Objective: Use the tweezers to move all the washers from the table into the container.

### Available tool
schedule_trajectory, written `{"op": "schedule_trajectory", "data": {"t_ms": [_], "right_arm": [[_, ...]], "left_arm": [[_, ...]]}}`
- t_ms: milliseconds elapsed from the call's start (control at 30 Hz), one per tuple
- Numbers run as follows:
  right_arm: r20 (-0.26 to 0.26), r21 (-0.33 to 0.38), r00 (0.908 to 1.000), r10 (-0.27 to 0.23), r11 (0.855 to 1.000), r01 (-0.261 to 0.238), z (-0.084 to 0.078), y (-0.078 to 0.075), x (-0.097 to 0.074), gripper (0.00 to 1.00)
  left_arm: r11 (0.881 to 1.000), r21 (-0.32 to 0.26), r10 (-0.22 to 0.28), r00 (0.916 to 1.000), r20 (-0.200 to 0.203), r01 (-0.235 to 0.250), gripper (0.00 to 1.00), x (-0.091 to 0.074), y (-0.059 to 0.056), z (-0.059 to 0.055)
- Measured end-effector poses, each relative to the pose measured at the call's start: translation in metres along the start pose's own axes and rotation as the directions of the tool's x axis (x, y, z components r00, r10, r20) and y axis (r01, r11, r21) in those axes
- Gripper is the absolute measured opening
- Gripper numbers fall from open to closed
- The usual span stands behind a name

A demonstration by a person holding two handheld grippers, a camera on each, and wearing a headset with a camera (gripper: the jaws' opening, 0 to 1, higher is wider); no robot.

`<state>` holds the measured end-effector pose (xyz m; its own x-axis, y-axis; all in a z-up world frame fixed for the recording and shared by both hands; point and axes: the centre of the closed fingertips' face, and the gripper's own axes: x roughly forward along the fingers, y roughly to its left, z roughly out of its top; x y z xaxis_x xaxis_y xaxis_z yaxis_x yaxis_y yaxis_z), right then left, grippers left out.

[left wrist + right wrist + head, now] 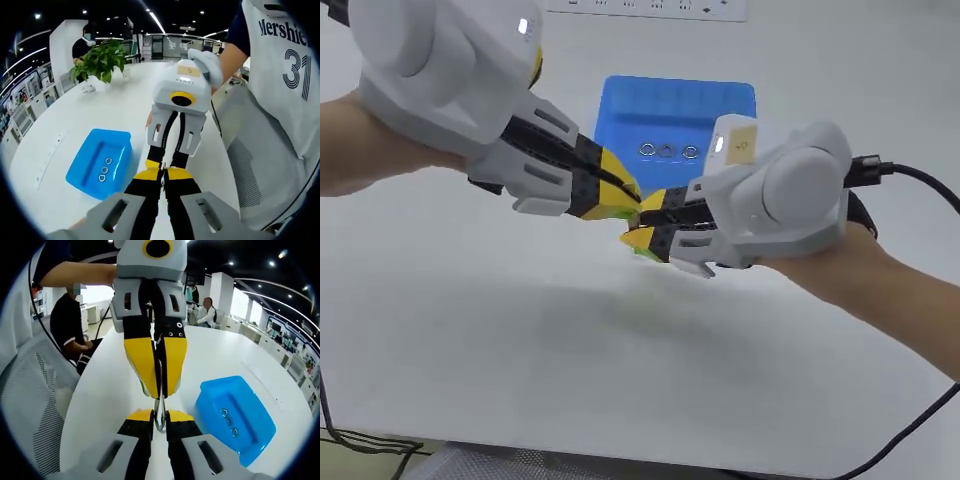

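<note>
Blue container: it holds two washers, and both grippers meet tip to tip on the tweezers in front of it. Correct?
The blue container holds three washers, not two; the head view shows it. The left gripper and right gripper do meet tip to tip on the tweezers in front of it.

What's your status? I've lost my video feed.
Left claw and right claw tip to tip, both shut on tweezers. Three washers in container. Path to container open.
</note>
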<state>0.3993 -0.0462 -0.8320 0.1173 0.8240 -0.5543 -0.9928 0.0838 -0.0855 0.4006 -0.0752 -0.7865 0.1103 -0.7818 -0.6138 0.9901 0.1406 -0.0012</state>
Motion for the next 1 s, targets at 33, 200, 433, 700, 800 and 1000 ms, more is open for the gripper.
{"op": "schedule_trajectory", "data": {"t_ms": [33, 200, 433, 700, 800, 1000], "right_arm": [[0.002, -0.006, 1.0000, -0.002, 1.000, 0.002, 0.002, 0.000, -0.001, 0.10], [0.006, -0.030, 0.9999, -0.010, 0.999, 0.011, 0.011, -0.003, -0.006, 0.10], [0.023, -0.064, 0.9990, -0.037, 0.997, 0.038, 0.028, -0.013, -0.018, 0.10], [0.042, -0.109, 0.9962, -0.076, 0.991, 0.080, 0.048, -0.031, -0.036, 0.10], [0.044, -0.118, 0.9951, -0.088, 0.989, 0.093, 0.051, -0.037, -0.038, 0.10], [0.050, -0.131, 0.9922, -0.115, 0.984, 0.120, 0.054, -0.059, -0.040, 0.10]], "left_arm": [[1.000, 0.004, 0.002, 1.0000, -0.001, -0.002, 0.06, -0.001, 0.000, 0.002], [1.000, 0.027, 0.009, 1.0000, -0.003, -0.009, 0.06, -0.008, 0.000, 0.010], [0.997, 0.075, 0.025, 0.9997, -0.004, -0.024, 0.06, -0.017, 0.006, 0.030], [0.991, 0.129, 0.044, 0.9990, 0.007, -0.044, 0.06, -0.028, 0.016, 0.056], [0.988, 0.145, 0.050, 0.9987, 0.012, -0.051, 0.06, -0.030, 0.021, 0.062], [0.981, 0.184, 0.054, 0.9985, 0.008, -0.055, 0.06, -0.029, 0.033, 0.074]]}}
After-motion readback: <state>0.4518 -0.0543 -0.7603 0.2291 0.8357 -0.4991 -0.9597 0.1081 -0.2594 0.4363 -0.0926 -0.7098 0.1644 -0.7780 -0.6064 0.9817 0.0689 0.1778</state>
